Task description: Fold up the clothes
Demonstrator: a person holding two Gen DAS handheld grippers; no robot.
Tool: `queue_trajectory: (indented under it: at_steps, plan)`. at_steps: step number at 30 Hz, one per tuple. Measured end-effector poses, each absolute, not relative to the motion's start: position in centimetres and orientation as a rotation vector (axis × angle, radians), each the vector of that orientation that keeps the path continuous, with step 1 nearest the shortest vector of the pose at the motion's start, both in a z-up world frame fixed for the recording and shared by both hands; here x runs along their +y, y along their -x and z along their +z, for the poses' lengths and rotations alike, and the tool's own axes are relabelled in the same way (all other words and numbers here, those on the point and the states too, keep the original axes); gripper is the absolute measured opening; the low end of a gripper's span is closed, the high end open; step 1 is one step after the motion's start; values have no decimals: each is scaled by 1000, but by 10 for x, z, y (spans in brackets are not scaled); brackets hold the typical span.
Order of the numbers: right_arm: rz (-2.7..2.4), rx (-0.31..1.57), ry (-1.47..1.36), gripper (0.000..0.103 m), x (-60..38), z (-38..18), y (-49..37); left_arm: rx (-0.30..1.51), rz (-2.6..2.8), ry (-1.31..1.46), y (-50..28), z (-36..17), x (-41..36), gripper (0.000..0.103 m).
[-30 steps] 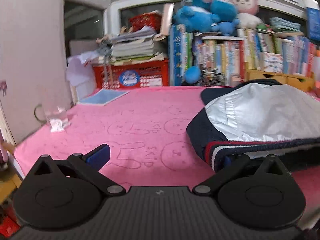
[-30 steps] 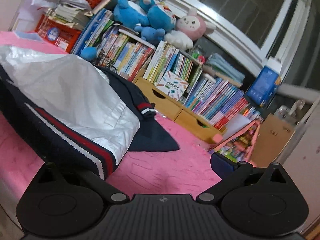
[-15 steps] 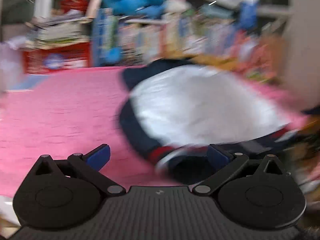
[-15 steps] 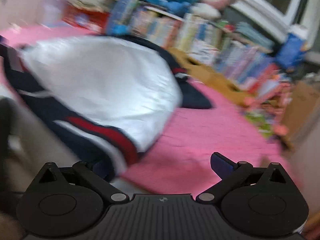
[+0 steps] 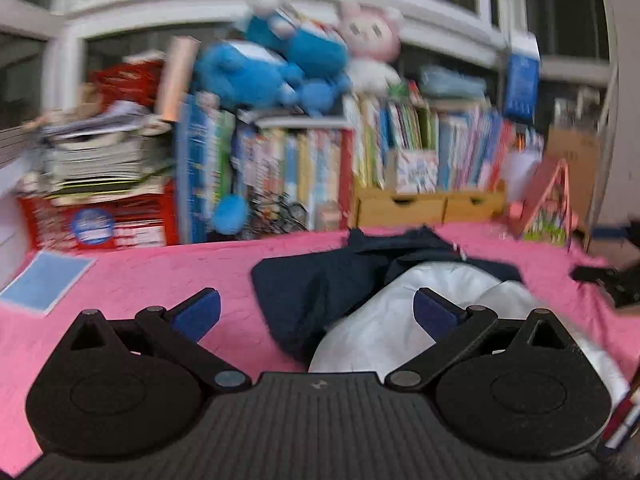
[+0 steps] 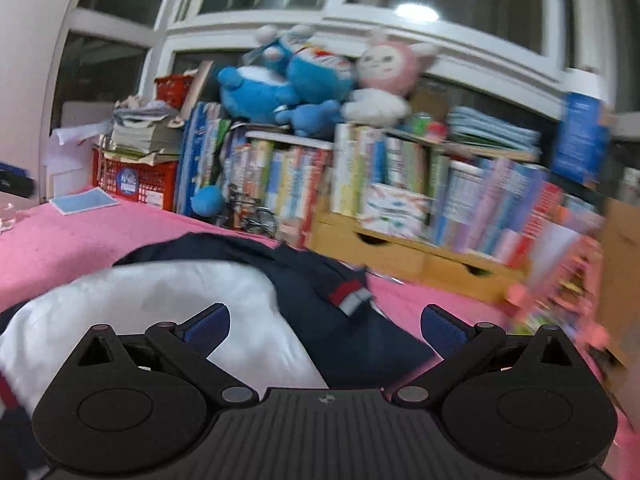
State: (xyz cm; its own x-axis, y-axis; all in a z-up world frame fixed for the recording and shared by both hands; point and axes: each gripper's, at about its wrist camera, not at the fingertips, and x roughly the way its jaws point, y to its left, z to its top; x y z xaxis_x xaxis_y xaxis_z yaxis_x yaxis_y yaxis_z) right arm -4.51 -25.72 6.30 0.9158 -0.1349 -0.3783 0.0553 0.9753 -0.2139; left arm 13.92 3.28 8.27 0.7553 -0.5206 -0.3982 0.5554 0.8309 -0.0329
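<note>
Tongs on both my sides stand wide apart and empty: my left tongs (image 5: 316, 312) and my right tongs (image 6: 326, 324) hang just above the jacket (image 5: 320, 284), neither touching it. The navy jacket lies rumpled on the pink blanket (image 5: 140, 276), its silvery lining (image 6: 160, 296) turned up, a red-and-white striped cuff (image 6: 350, 296) showing. Beyond stand packed books (image 6: 400, 184) and plush toys (image 6: 304, 76).

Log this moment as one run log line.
task: fold clothes | left gripper: open, empty | right gripper: open, empty | jacket: on pink cover
</note>
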Motion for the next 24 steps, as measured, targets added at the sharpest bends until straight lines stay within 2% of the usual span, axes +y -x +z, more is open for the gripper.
queue_trajectory:
  at_steps: [2,3,4,9,11,12,13,15,17,18,19,20,21,22,23,24]
  plan:
    - [-64,422,226,69,-251,60,-3,423,-606,-153,-166,74,3,103]
    - [-37,462,245,37,-248,55,-26,423,-610,-188,-176,67,-12,103]
    - [-13,508,252,27,-245,50,-48,427,-618,-223,-187,61,-26,103]
    - [68,580,281,29,-236,28,-120,513,-685,-344,-240,27,-90,103]
    - [83,586,295,38,-234,18,-141,566,-686,-365,-257,14,-106,103]
    - [87,583,298,51,-233,13,-150,591,-680,-372,-264,6,-113,103]
    - [89,587,293,69,-235,9,-158,616,-674,-379,-272,-1,-120,103]
    - [101,612,300,89,-235,-1,-173,667,-662,-393,-287,-15,-133,103]
    - [91,637,336,88,-234,-12,-187,663,-624,-389,-291,-22,-136,96]
    - [75,646,363,78,-234,-18,-193,647,-601,-385,-291,-24,-136,89]
    - [62,643,358,54,-236,-18,-194,610,-575,-394,-289,-21,-136,82]
    - [49,639,353,48,-239,-18,-195,573,-548,-403,-286,-17,-135,72]
    - [46,619,318,32,-245,-11,-192,527,-497,-425,-284,-11,-132,58]
    - [41,598,284,8,-251,-4,-188,480,-444,-447,-282,-5,-130,53]
    - [-17,565,299,10,-259,4,-182,455,-390,-446,-285,1,-123,50]
    - [-76,531,313,9,-267,13,-175,450,-332,-430,-291,8,-113,37]
